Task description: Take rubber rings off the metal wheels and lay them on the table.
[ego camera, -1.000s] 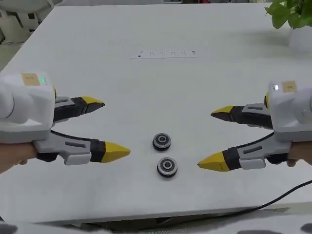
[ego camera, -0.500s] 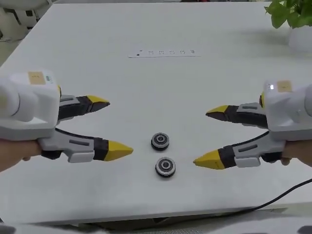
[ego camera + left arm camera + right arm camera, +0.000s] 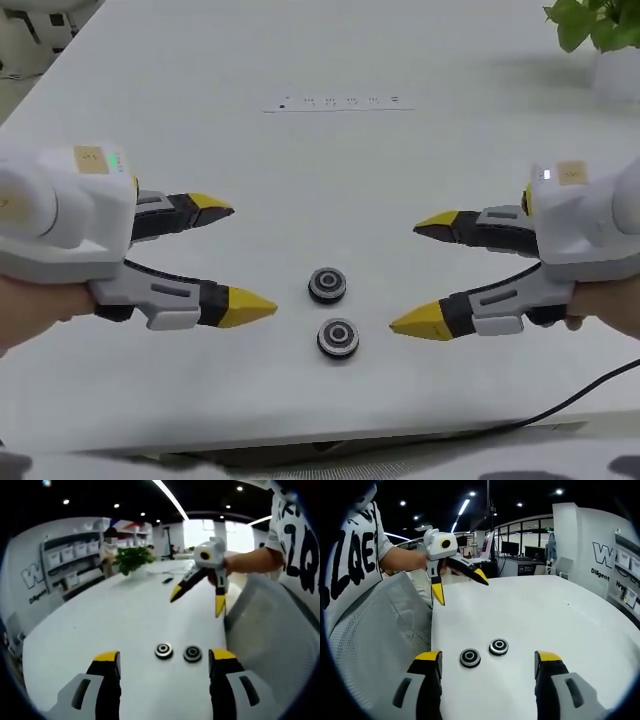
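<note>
While hovering empty with jaws spread wide, facing inward: left gripper point(image 3: 253, 258), right gripper point(image 3: 404, 276); near wheel point(image 3: 338, 338) and far wheel point(image 3: 327, 285) flat between, roughly midway, rings on.

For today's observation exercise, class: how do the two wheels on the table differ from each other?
The near wheel lies closer to the front edge of the table than the far wheel. In the head view the near wheel also sits slightly further right than the far wheel. Both lie flat, apart, black-rimmed, untouched between the open left gripper and right gripper.
</note>
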The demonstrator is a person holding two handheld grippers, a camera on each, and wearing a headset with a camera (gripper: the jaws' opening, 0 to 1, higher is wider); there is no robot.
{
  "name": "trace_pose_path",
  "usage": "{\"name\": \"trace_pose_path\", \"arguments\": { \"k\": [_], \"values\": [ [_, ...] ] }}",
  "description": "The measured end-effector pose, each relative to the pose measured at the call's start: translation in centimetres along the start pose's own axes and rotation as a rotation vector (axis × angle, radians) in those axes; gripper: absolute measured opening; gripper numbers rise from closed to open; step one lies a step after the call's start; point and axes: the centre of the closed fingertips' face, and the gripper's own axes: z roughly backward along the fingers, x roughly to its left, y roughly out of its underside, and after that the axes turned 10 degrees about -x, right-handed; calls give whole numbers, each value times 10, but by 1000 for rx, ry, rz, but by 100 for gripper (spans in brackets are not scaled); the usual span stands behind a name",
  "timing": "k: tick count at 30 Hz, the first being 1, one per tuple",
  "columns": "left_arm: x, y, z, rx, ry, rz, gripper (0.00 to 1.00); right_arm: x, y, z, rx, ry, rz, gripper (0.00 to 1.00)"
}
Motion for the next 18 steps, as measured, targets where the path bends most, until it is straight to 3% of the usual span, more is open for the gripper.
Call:
{"name": "trace_pose_path", "arguments": {
  "k": [18],
  "values": [
    [-8, 5, -9, 0, 43, 12, 72, 5, -2, -14, -38, -38, -15, 74]
  ]
}}
